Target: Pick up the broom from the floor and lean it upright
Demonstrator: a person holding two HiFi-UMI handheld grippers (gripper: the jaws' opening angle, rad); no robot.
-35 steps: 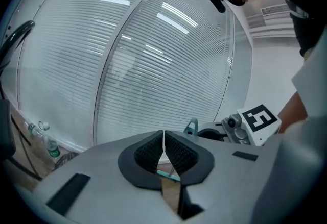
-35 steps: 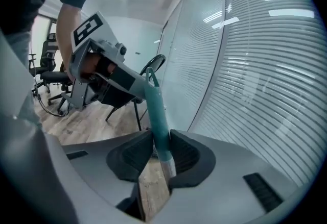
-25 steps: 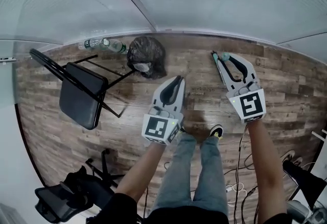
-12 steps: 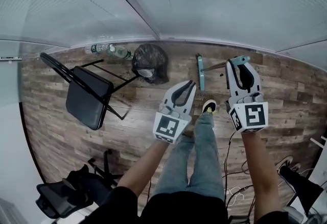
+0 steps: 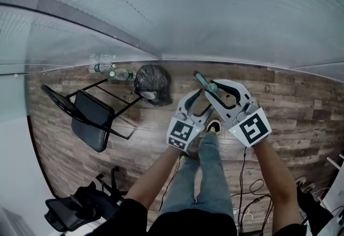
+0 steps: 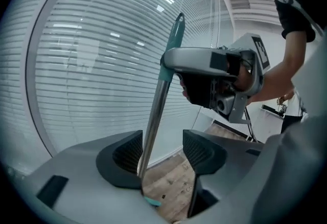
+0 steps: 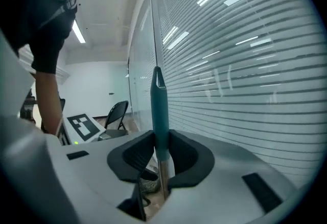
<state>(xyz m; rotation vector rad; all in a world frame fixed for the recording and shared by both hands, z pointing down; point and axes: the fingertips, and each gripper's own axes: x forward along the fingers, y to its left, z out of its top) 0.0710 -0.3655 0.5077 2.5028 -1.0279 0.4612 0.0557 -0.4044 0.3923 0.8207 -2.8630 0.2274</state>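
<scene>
the broom [image 5: 206,85] is off the wooden floor [image 5: 301,100] and stands nearly upright in front of the person, just before the glass wall with blinds [image 5: 215,14]; in the head view only its teal grip [image 5: 203,81] shows above the two grippers, and the rest is hidden behind them; whether its top touches the wall cannot be told.

the right gripper [image 5: 215,91] is clamped on the broom; in the right gripper view both pads press the handle [image 7: 159,110] where the teal grip meets the metal shaft [image 7: 163,187], and the grip rises straight up out of the jaws [image 7: 161,154].

the left gripper [image 5: 194,98] sits lower and just beside the right one; its jaws have just been opening and now stand wide apart, with the metal shaft [image 6: 153,116] between them; the shaft runs close against one pad [image 6: 122,154] and clear of the other pad [image 6: 202,149], so nothing is pinched; in that view the broom tilts rightward toward its top, and the right gripper [image 6: 171,59] grasps it higher up.

to the left on the floor stands a black folding chair [image 5: 91,119]; a black rubbish bag [image 5: 153,79] lies by the wall with plastic bottles [image 5: 121,74] beside it; a shoe [image 5: 213,127] shows below the grippers, and cables [image 5: 247,189] trail at the lower right.
</scene>
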